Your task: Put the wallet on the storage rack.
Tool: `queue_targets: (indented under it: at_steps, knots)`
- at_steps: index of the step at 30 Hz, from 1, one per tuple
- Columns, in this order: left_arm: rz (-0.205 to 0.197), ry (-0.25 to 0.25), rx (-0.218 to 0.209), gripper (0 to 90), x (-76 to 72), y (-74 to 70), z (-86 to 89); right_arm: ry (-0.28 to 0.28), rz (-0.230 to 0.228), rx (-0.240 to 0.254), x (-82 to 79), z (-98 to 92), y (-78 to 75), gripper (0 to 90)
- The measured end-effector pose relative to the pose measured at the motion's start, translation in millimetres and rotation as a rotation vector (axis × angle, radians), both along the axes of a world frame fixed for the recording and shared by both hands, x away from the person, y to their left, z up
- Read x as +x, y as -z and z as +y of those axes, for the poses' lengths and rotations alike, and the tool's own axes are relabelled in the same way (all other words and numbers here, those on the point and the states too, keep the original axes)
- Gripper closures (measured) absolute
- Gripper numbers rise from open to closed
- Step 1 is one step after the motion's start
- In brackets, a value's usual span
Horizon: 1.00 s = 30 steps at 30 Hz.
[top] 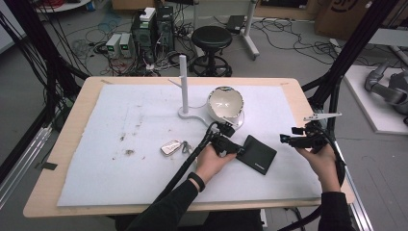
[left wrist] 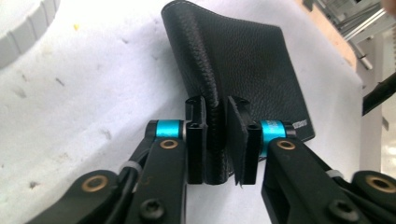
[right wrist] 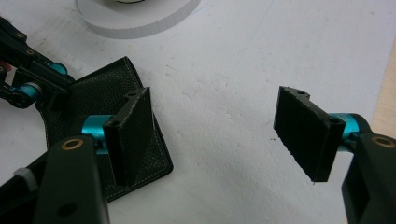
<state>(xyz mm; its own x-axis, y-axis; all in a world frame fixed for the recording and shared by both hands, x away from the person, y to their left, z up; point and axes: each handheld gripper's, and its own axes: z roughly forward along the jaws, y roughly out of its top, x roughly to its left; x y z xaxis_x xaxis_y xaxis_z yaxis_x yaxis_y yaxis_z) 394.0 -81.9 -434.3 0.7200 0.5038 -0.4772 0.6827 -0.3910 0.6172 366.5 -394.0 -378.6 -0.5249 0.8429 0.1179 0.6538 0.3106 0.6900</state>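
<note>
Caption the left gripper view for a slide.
Left claw pinching the black wallet's raised edge on white foam.

Even, soft overhead light; shadows on the white worktop [top: 120,159] are faint. The high view is dimmer and grainy. Both gripper views are bright, slightly soft at close range.

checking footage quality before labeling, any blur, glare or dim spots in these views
High view: soft and grainy, evenly lit, dim floor behind the table. Left gripper view: wallet grain sharp, bright white washout at the right edge. Right gripper view: pads crisp, white mat bright, no hard shadows.
</note>
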Motion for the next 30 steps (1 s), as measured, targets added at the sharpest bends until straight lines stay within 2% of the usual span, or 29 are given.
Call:
queue_targets:
  at_steps: [4,5,10,14,19,25,27,30]
  knots:
    - [-0.032,0.015,-0.065,80.6,-1.4,-6.7,6.1,0.0,-0.005,0.001,-0.3,-0.2,-0.3,29.3]
    - [-0.058,0.023,-0.08,81.1,-2.7,-11.3,8.2,0.0,-0.007,-0.001,-0.6,-0.9,-0.4,29.3]
    - [-0.136,0.032,-0.111,81.7,-9.0,-31.2,20.6,0.005,-0.01,0.0,-1.1,-2.5,-0.8,29.3]
    - [-0.196,0.021,-0.14,82.0,-12.3,-47.9,35.5,0.01,-0.013,0.003,-1.6,-3.1,-1.4,29.3]
    - [-0.243,-0.032,-0.188,82.2,-9.3,-69.9,59.2,0.008,-0.015,-0.002,-1.1,-1.1,-1.0,29.3]
    - [-0.304,-0.134,-0.253,82.2,3.9,-96.9,90.0,0.015,-0.019,0.002,-1.4,-1.4,-1.6,29.4]
    - [-0.332,-0.172,-0.279,82.3,9.8,-104.5,98.4,0.017,-0.021,0.003,-1.3,-2.0,-1.6,29.4]
    - [-0.387,-0.224,-0.294,82.3,20.2,-112.1,107.4,0.013,-0.021,0.005,-1.0,-1.9,-1.1,29.4]
